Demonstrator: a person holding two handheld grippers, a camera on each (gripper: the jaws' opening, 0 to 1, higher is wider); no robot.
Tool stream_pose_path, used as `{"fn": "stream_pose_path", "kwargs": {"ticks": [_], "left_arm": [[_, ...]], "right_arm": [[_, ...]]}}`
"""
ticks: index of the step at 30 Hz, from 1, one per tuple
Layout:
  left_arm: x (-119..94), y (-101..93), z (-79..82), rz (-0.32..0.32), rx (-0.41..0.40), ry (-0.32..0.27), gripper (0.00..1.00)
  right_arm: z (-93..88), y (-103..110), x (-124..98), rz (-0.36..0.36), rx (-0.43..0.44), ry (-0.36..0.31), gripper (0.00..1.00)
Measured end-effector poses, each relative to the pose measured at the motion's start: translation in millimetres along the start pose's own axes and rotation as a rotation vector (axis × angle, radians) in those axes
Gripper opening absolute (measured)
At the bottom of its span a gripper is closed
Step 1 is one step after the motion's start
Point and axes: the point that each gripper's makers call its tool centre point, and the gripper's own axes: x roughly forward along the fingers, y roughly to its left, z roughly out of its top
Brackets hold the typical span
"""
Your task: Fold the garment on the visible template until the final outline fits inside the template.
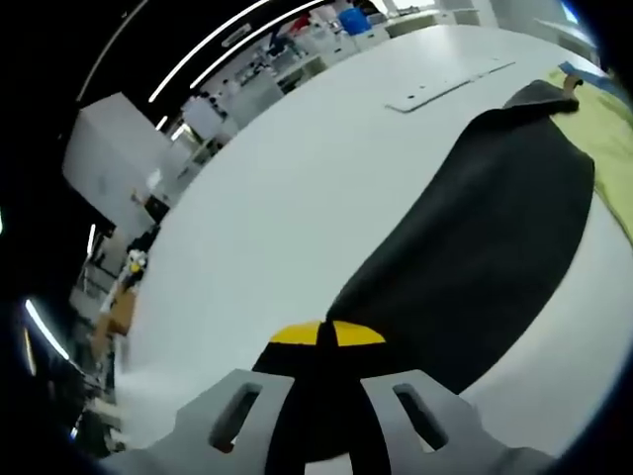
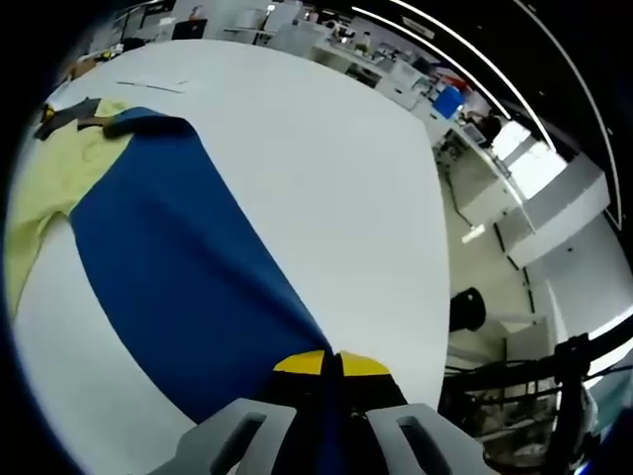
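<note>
A long dark blue garment (image 2: pixel 178 247) lies stretched over the white table (image 2: pixel 326 168); it looks almost black in the left gripper view (image 1: pixel 495 218). My left gripper (image 1: pixel 326 334) is shut on its near end, with cloth running between the yellow-tipped jaws. My right gripper (image 2: pixel 331 361) is likewise shut on the end near it. A pale yellow cloth (image 2: pixel 49 188) lies flat beside the garment's far part, also seen as the yellow cloth (image 1: pixel 608 129) at the right. A small dark object (image 2: pixel 64 114) sits at the far end; I cannot tell what it is.
Thin line markings (image 1: pixel 450 84) run across the table (image 1: pixel 297 198) beyond the garment, also seen as markings (image 2: pixel 148 86). The table edge (image 2: pixel 440 297) drops to the floor, with white benches (image 2: pixel 475 178) and blue bins (image 2: pixel 447 99) behind.
</note>
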Motion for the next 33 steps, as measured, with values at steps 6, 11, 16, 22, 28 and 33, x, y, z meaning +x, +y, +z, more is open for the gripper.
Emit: {"fn": "stream_pose_path", "kwargs": {"ticks": [6, 11, 16, 22, 28, 33], "left_arm": [[-6.3, 2.7, 0.1, -0.011, -0.047, -0.010, 0.12], [-14.9, 1.4, 2.3, -0.039, -0.169, -0.032, 0.28], [-26.2, -1.6, 15.8, -0.065, -0.205, -0.087, 0.33], [-33.9, -18.7, 34.7, -0.161, -0.256, -0.168, 0.50], [-45.8, -37.3, 59.4, -0.231, -0.248, -0.248, 0.57], [-58.1, -52.9, 86.4, -0.294, -0.257, -0.316, 0.58]], "right_arm": [[3.2, -3.0, -4.6, 0.001, 0.025, -0.013, 0.12], [20.9, 4.2, -18.0, 0.051, 0.122, -0.072, 0.25], [47.6, 19.1, -31.9, 0.117, 0.135, -0.150, 0.38], [77.5, 42.2, -46.8, 0.210, 0.116, -0.222, 0.49], [99.5, 70.1, -58.5, 0.299, 0.077, -0.254, 0.56], [121.5, 96.6, -67.5, 0.374, 0.029, -0.297, 0.60]]}}
